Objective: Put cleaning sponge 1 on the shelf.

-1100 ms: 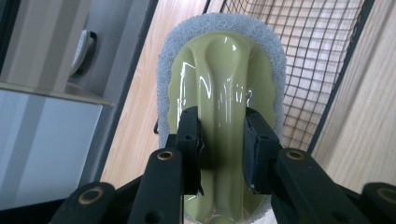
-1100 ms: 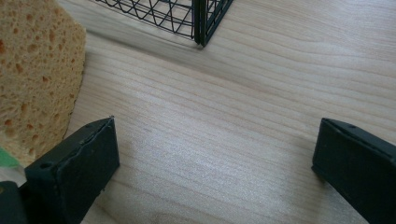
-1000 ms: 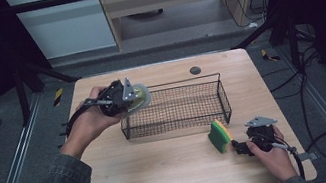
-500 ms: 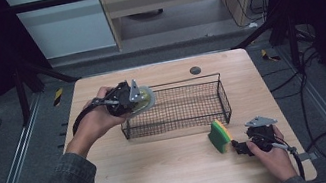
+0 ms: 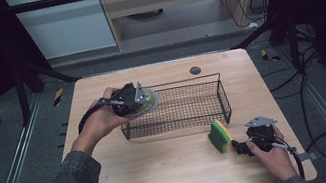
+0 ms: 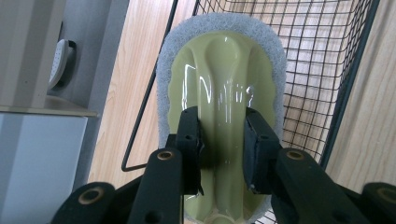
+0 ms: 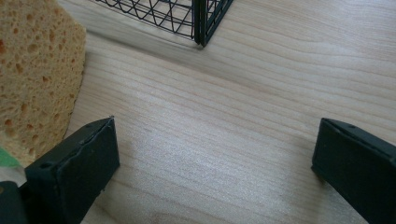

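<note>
— over the black wire basket (image 5: pixel 188 104), what's the left gripper (image 6: pixel 222 140) got?
— clamped on a pale green plastic scrubber with grey pad (image 6: pixel 224 88).
— right gripper (image 7: pixel 215 163)?
— spread wide, empty, on the counter (image 7: pixel 243 93) beside the yellow sponge (image 7: pixel 37 79).

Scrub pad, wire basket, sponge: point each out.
scrub pad (image 6: pixel 224 79), left gripper view, on its glossy green handle ridge.
wire basket (image 5: pixel 223 95), high view, on its right end wall.
sponge (image 5: pixel 219 136), high view, on its green side.
</note>
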`<state>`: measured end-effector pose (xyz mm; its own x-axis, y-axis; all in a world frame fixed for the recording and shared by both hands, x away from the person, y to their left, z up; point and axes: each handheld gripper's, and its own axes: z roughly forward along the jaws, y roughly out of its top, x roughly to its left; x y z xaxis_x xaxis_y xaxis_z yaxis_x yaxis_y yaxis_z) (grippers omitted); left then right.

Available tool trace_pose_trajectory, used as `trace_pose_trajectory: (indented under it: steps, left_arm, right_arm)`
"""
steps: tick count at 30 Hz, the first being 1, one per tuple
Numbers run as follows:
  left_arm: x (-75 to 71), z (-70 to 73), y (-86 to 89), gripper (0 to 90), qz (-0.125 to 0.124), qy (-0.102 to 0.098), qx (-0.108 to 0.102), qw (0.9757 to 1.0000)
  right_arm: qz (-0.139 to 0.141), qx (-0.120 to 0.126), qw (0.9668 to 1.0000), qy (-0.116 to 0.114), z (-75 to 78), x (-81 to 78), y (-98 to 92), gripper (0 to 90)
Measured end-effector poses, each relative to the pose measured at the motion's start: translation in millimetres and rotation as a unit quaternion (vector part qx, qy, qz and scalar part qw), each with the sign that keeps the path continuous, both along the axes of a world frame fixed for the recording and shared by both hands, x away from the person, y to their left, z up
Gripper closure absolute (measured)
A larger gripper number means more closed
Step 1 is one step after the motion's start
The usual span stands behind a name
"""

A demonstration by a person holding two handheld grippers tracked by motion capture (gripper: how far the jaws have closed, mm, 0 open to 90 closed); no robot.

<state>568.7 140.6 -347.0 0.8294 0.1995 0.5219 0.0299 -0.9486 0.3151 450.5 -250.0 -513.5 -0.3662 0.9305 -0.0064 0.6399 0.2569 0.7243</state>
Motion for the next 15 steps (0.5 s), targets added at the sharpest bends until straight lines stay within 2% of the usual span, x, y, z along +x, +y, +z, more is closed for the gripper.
trace_pose_trajectory:
  steps: [15]
  left_arm:
    - [7.3,-17.6,-7.2,70.9,-0.008,0.016,0.013,0.9998]
  right_arm:
    - [0.0,-0.001,1.0,0.0,-0.1,0.1,-0.1,0.8]
